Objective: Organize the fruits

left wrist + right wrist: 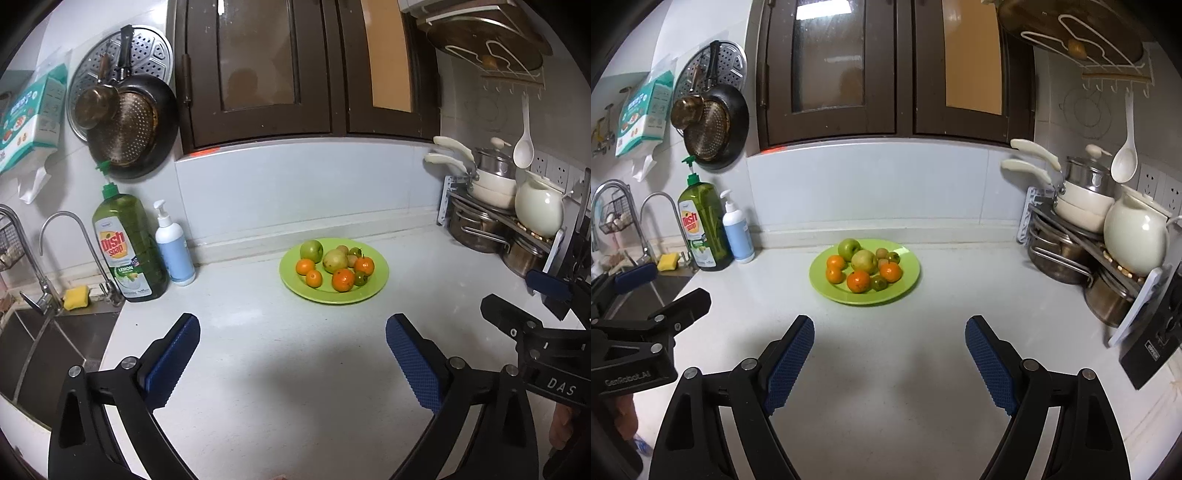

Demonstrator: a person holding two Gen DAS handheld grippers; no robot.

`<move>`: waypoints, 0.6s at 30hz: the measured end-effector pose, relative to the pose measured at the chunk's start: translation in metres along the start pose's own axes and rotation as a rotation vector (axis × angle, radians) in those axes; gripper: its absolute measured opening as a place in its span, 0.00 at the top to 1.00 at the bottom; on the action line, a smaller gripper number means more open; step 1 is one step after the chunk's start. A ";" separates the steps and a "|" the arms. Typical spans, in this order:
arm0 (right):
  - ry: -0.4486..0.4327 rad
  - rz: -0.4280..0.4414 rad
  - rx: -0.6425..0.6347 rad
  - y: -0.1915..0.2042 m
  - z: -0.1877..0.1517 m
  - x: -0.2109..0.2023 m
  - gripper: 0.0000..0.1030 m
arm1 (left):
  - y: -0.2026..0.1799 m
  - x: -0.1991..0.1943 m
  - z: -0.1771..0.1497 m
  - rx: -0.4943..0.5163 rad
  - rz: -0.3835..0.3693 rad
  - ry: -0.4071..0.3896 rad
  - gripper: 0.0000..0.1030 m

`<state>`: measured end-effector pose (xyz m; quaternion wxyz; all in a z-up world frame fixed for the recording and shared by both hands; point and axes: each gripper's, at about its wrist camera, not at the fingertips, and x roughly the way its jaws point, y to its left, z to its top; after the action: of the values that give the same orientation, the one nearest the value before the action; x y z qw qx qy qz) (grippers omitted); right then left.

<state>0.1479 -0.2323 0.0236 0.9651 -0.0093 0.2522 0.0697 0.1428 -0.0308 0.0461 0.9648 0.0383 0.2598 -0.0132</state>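
Beneath both pairs of fingers runs the white desk (258, 369), bare in the stretch directly under them. Ahead of the fingers, at the back wall, hang dark cabinet doors (280, 66). Ahead and to the left of the left gripper (291, 362) sits the sink (48, 354), with a green dish soap bottle (125, 243) and a white pump bottle (174, 245) just beside each other at the desk's rear edge. Ahead and to the right of the right gripper (890, 362) stands a pot rack (1082, 251) carrying a pale ceramic jug (1134, 236).

Left gripper: fingers spread wide, nothing between the blue pads (173, 365). Right gripper: fingers likewise spread wide, pads (790, 362) holding nothing. Both hover above the desk, side by side, each visible at the edge of the other's view.

Green plate (864, 271) lies straight ahead of the right fingers and slightly right of centre ahead of the left ones, well apart from both. On it, clustered and mostly touching: green apple (849, 248) at the far side, yellowish pear (864, 260) in the middle, four oranges (858, 281) around the near and side edges, plus several small greenish-brown fruits (879, 283) among them; kind cannot be told.
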 end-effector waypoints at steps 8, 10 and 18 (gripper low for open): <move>-0.027 -0.007 -0.008 0.005 -0.004 -0.011 0.15 | 0.004 -0.009 -0.002 -0.011 0.014 -0.022 0.00; -0.033 -0.008 -0.011 0.007 -0.004 -0.013 0.15 | 0.005 -0.010 -0.002 -0.015 0.013 -0.023 0.00; -0.046 -0.002 -0.016 0.009 -0.003 -0.017 0.15 | 0.005 -0.016 -0.004 -0.020 0.019 -0.035 0.00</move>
<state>0.1301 -0.2259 0.0291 0.9706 -0.0159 0.2293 0.0709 0.1275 -0.0255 0.0512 0.9697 0.0309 0.2425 -0.0019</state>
